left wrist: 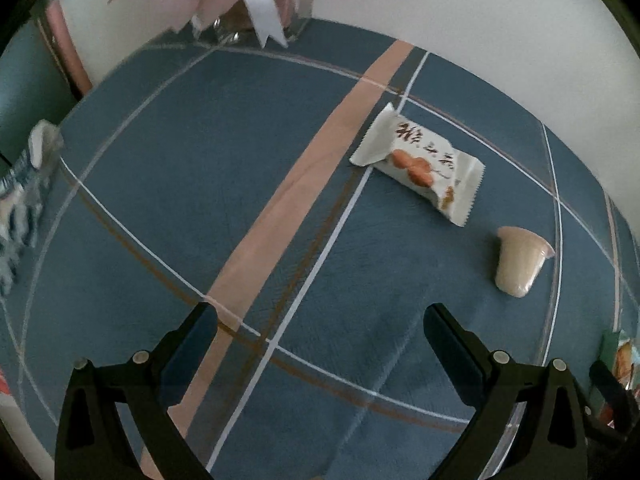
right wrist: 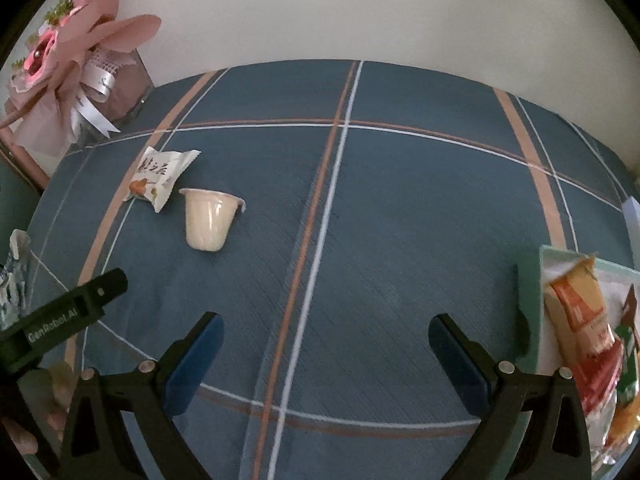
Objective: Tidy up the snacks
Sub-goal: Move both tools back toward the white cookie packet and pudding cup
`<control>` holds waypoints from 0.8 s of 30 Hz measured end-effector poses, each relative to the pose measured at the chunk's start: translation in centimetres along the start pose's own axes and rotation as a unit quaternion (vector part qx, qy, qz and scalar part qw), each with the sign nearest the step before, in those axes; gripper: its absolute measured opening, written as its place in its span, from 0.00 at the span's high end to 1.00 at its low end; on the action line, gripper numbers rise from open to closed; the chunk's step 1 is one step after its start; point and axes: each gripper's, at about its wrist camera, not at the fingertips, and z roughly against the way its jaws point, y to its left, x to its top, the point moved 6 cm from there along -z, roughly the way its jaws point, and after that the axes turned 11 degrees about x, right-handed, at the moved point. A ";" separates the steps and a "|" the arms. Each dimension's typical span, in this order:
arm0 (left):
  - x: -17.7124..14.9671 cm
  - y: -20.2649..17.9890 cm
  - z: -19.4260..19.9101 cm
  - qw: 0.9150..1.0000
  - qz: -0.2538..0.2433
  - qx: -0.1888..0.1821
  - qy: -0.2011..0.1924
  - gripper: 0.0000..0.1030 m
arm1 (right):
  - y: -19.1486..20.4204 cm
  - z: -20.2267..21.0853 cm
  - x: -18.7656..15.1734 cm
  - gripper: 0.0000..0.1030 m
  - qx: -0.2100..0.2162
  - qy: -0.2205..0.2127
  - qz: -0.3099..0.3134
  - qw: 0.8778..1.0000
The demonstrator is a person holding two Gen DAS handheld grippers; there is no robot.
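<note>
Setting: blue plaid tablecloth (left wrist: 200, 184) covers the table, with a pale wall behind and a pink wrapped bouquet (right wrist: 68, 60) in a clear box at the far corner.

Left wrist view, tongs: left gripper (left wrist: 320, 340) hangs above bare cloth, fingers wide apart, nothing between them.

Left wrist view, loose snacks: white snack packet (left wrist: 420, 164) lies flat ahead and to the right; the jelly cup (left wrist: 520, 264) lies on its side nearer, further right, apart from the packet.

Left wrist view, edges: blurred pale wrappers sit at the far left rim; I cannot tell what they are.

Right wrist view, tongs: right gripper (right wrist: 326, 348) also stands open and empty over the cloth, well apart from both loose snacks.

Right wrist view, loose snacks: packet and cup lie near each other at the upper left, not quite touching as far as I can tell.

Right wrist view, goal: green tray (right wrist: 532, 304) at the right edge already holds an orange snack bag (right wrist: 580, 320) and other packets.

Step in hand, as I judge it: fetching a loose snack for the tray.

Doing it well: take the cup across its body, not the rim, since it looks likely to roll; close gently so the soft wall does not buckle.

Packet advice: pinch the crimped end or the middle, squarely, and lift before swinging towards the tray.
</note>
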 end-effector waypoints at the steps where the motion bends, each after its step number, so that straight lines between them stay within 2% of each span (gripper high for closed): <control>1: 0.0 0.1 -0.2 1.000 0.000 -0.001 0.000 0.01 | 0.2 -0.3 0.3 0.00 0.000 0.001 0.002 1.000; 7: 0.9 0.1 -1.2 1.000 -0.026 0.002 -0.013 0.01 | 1.0 -1.5 1.7 0.00 0.005 0.004 0.006 1.000; 13: 3.2 0.5 -1.0 0.999 -0.035 -0.035 -0.014 0.01 | 2.4 -3.0 3.2 0.00 0.014 0.006 0.007 1.000; 20: 6.1 1.3 -0.5 0.998 -0.042 -0.034 -0.025 0.01 | 4.0 -4.8 4.9 0.00 0.018 0.004 0.006 1.000; 24: 7.7 0.6 0.1 0.997 -0.056 -0.034 -0.043 0.01 | 3.9 -5.1 5.7 0.01 0.016 -0.005 -0.007 1.000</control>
